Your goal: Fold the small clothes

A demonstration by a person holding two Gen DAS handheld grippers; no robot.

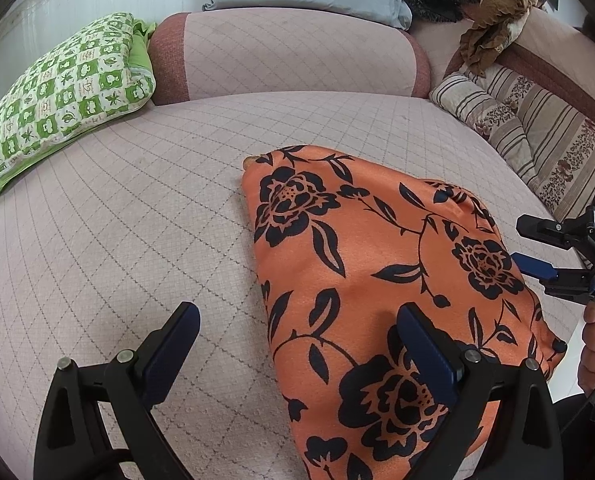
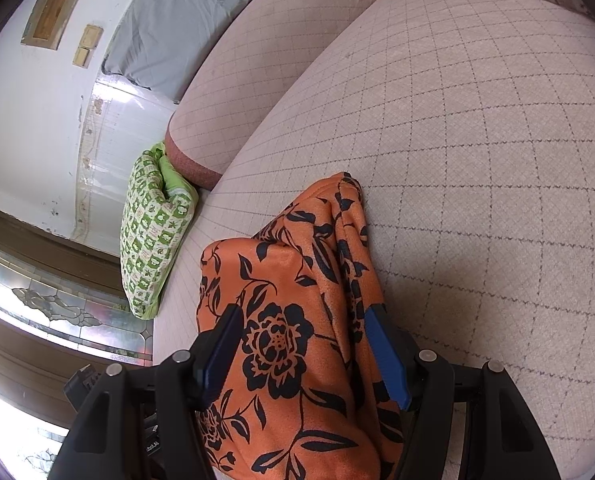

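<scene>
The orange floral garment [image 1: 361,280] lies on the quilted sofa seat [image 1: 117,220], already folded into a compact shape. The left gripper [image 1: 297,344] hovers wide open at its 7 o'clock edge, holding nothing. The right gripper [image 2: 301,344], also open, straddles the cloth; whether more folding remains is unclear.

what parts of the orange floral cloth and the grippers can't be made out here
- Orange floral garment, left wrist view: near end cut off by the bottom edge; one finger of the left gripper covers part.
- Same garment, right wrist view: its underside and layer count are hidden by its own folds.
- Right gripper: open, fabric between the fingers; contact unclear.
- Sofa beneath the garment: covered.
</scene>
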